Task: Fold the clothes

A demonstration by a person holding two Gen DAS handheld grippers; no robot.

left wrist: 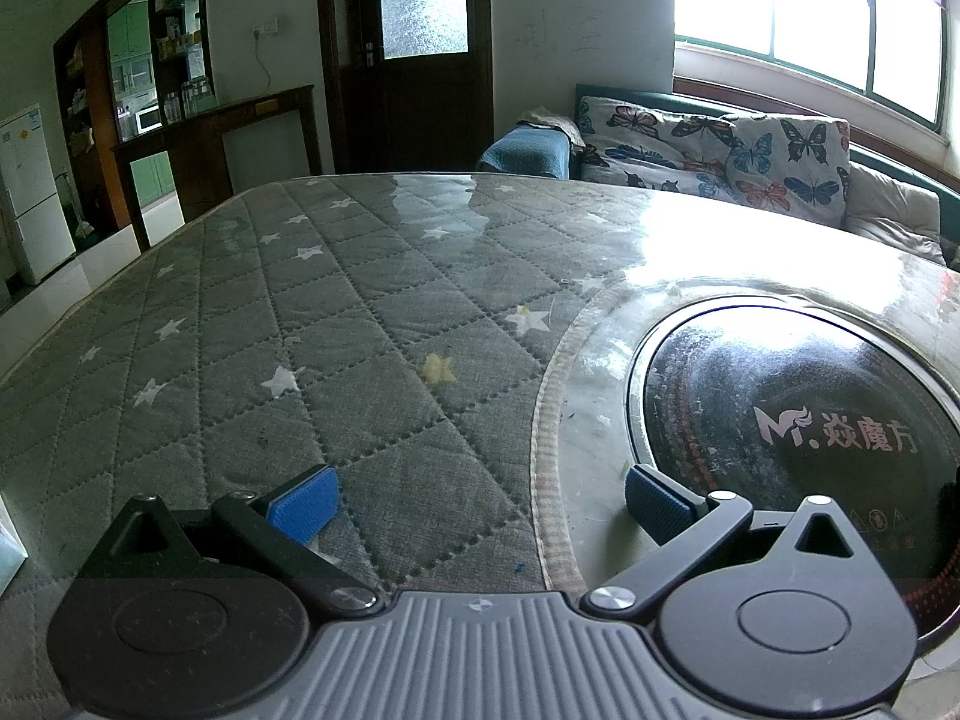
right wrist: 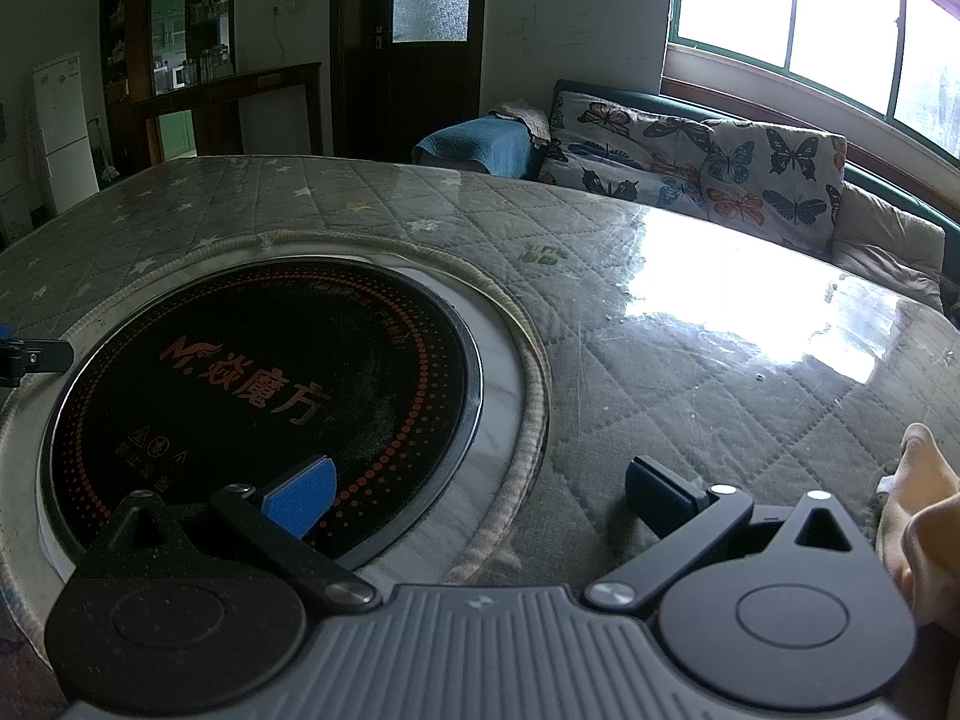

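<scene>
A grey star cloth (left wrist: 252, 324) covers the tabletop, with a round black cooker (right wrist: 264, 396) in its middle. Both the left gripper (left wrist: 480, 495) and right gripper (right wrist: 480, 495) have fingers spread wide, holding nothing. A butterfly sofa (left wrist: 720, 150) sits past the far edge.

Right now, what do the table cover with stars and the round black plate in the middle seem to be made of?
The table cover looks like grey quilted fabric: stitched diamond lines and printed white stars. A clear glossy sheet, probably plastic, seems to lie over it, since window light reflects on it. The round black plate looks like smooth glass or ceramic, with printed orange dots and a metal rim; likely an induction cooker.
</scene>
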